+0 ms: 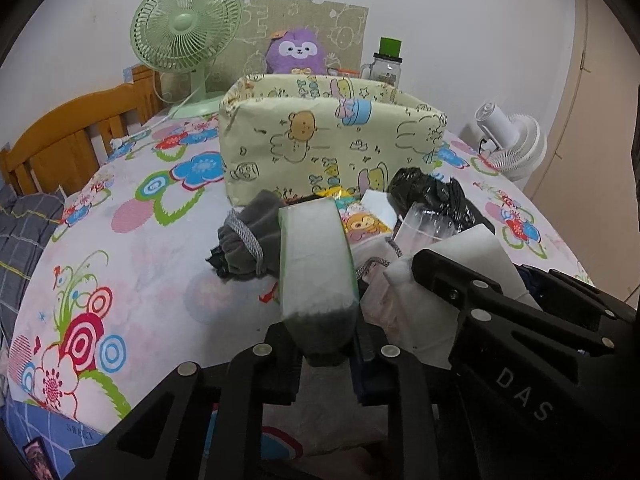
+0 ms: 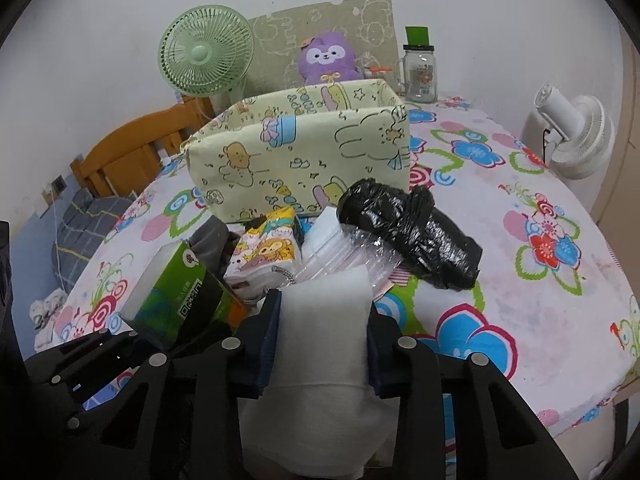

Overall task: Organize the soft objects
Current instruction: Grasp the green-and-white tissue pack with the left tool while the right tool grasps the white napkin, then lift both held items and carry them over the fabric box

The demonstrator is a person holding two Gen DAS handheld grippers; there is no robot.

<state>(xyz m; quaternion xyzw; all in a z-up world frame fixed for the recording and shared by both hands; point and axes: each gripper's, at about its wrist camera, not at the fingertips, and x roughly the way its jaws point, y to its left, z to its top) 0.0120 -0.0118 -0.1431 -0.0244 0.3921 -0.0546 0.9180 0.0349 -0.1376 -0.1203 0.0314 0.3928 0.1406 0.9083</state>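
Your left gripper [image 1: 326, 344] is clamped on one green tissue pack [image 1: 316, 264], which stands on end between the fingers above the table [image 2: 540, 280] near its front edge. Your right gripper [image 2: 322, 344] is squeezing one white folded cloth [image 2: 324, 328], pressed in on both sides by the pads, just beside the tissue pack.

Ahead of both sits the pile of soft things, toward the middle of the table: one grey drawstring pouch [image 1: 248, 236], one cartoon-printed tissue pack [image 2: 268, 248], one stack of clear plastic bags [image 2: 352, 248] and one black plastic bag roll [image 2: 412, 228], which lies partly over the clear bags. They touch one another in a loose heap.

Behind the heap, one pale yellow fabric bin [image 2: 304, 152] with cartoon prints stands upright and open at the top, its front wall just beyond the pile.

Along the far edge you have one purple plush toy [image 2: 326, 58], one glass jar with a green lid [image 2: 420, 72] toward the far right corner, and one green desk fan [image 2: 206, 54] at the far left corner. One white fan [image 2: 576, 136] stands off the right edge, and one wooden chair [image 1: 76, 136] is off the left edge.
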